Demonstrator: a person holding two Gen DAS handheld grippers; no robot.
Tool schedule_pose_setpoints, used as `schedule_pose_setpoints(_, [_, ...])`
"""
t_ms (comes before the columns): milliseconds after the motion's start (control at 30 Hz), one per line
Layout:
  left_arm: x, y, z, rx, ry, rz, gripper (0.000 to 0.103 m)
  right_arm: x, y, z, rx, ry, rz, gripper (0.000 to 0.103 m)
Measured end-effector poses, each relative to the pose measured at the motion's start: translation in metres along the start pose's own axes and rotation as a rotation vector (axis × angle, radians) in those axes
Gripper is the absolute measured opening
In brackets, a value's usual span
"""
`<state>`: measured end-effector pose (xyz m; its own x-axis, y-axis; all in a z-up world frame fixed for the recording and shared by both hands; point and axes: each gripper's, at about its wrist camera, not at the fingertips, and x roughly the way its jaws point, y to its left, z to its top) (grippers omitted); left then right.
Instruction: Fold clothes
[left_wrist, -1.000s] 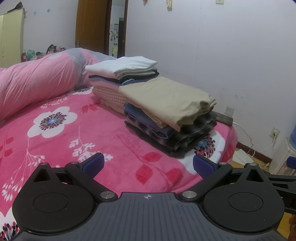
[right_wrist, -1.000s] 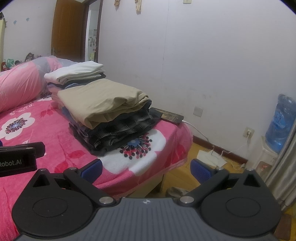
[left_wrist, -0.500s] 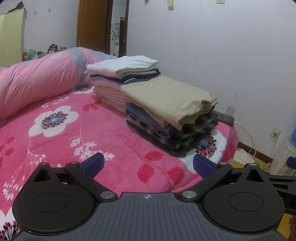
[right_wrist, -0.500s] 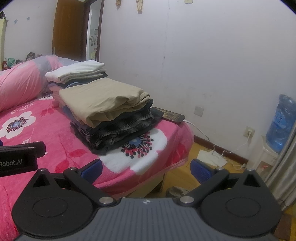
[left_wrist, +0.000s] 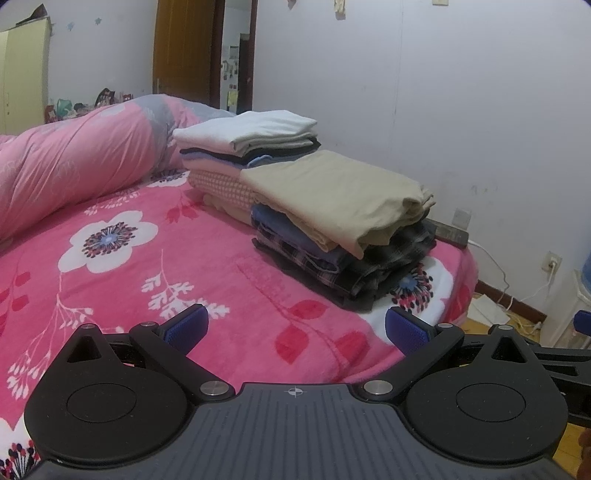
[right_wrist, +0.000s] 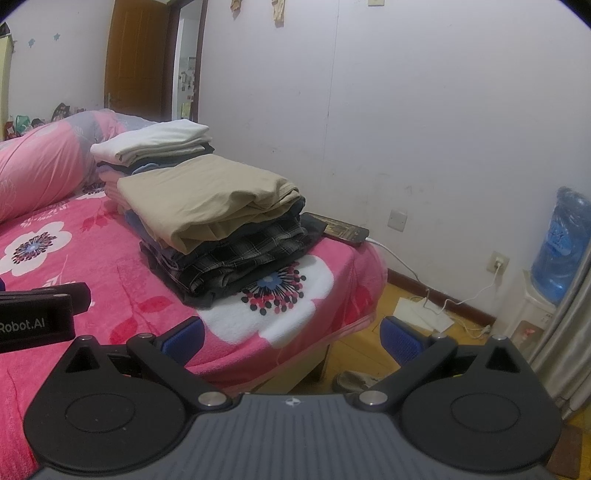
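Two stacks of folded clothes sit on the pink floral bed (left_wrist: 221, 273). The near stack has a tan garment (left_wrist: 332, 195) on top of blue and dark plaid pieces (left_wrist: 369, 269); it also shows in the right wrist view (right_wrist: 207, 199). The far stack is topped by a white garment (left_wrist: 247, 129), seen in the right wrist view too (right_wrist: 155, 140). My left gripper (left_wrist: 295, 328) is open and empty, held above the bed short of the stacks. My right gripper (right_wrist: 291, 336) is open and empty over the bed's corner.
A rolled pink duvet (left_wrist: 74, 158) lies along the far left. A dark flat object (right_wrist: 340, 229) with a white cable rests at the bed's far edge by the wall. A blue water bottle (right_wrist: 561, 247) stands at the right. The left gripper's body (right_wrist: 37, 314) shows at left.
Both views have shifted slightly, so the stacks sit a touch further right and lower in frame. Both grippers stay open and empty.
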<state>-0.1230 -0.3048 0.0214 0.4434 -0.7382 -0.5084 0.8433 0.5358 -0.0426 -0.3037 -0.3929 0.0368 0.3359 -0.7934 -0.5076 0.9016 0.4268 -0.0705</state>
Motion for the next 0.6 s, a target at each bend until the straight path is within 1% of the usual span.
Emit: schedule_pose_setpoints(600, [-0.0003, 0.0014, 0.0020, -0.003, 0.001, 0.005, 0.103, 0.0003, 0.0013, 0.0011, -0.002, 0.001, 0.002, 0.103])
